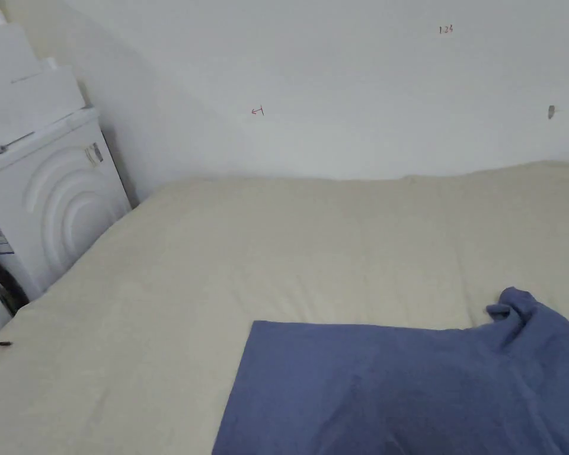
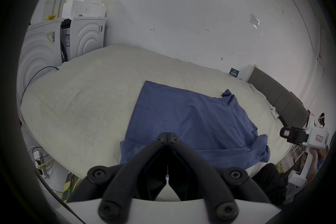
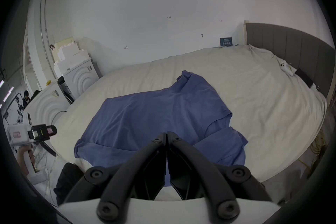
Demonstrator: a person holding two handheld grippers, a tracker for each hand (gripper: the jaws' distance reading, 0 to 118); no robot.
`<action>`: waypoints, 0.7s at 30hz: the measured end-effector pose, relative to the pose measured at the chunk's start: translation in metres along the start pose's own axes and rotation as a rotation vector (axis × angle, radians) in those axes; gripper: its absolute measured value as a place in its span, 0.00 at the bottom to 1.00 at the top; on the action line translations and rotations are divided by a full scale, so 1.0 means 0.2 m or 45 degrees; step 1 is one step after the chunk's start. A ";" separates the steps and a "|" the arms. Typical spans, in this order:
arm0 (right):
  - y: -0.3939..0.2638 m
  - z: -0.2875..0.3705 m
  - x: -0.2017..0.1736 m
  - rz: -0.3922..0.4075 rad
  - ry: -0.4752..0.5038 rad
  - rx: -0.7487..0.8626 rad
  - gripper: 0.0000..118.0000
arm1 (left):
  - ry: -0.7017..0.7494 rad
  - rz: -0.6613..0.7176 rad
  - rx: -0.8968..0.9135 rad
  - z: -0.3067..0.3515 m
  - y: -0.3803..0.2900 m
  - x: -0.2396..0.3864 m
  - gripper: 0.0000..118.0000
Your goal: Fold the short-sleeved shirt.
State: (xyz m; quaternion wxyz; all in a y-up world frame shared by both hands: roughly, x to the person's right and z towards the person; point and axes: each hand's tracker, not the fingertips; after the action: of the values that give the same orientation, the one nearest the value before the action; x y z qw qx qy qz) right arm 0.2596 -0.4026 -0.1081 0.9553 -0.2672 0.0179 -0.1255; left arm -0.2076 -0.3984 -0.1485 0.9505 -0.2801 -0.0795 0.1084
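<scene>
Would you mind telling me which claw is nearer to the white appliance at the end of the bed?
Left. The left claw is by the shirt's end that faces the white appliance; the right claw is by the sleeve end, toward the headboard.

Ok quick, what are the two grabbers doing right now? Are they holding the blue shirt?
Left gripper: jaws shut, holding nothing, above the blue shirt.
Right gripper: jaws shut, holding nothing.
</scene>
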 end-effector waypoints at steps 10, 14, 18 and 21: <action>-0.02 0.00 0.01 -0.013 0.026 -0.010 0.00 | 0.177 0.016 -0.177 -0.20 -0.12 -0.14 0.28; -0.05 -0.01 0.04 -0.065 0.033 -0.040 0.00 | 0.174 0.016 -0.241 -0.33 -0.18 -0.18 0.69; -0.07 -0.01 0.06 -0.073 0.018 -0.056 0.00 | 0.241 0.018 -0.330 -0.46 -0.21 -0.21 0.69; -0.07 0.00 0.07 -0.074 0.002 -0.061 0.00 | 0.237 0.045 -0.381 -0.53 -0.25 -0.25 0.68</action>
State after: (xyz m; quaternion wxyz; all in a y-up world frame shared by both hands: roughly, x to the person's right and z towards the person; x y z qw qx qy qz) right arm 0.2692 -0.4168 -0.1001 0.9445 -0.2904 0.0139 -0.1530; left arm -0.2260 -0.5074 -0.2132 0.8995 -0.4285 -0.0013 0.0856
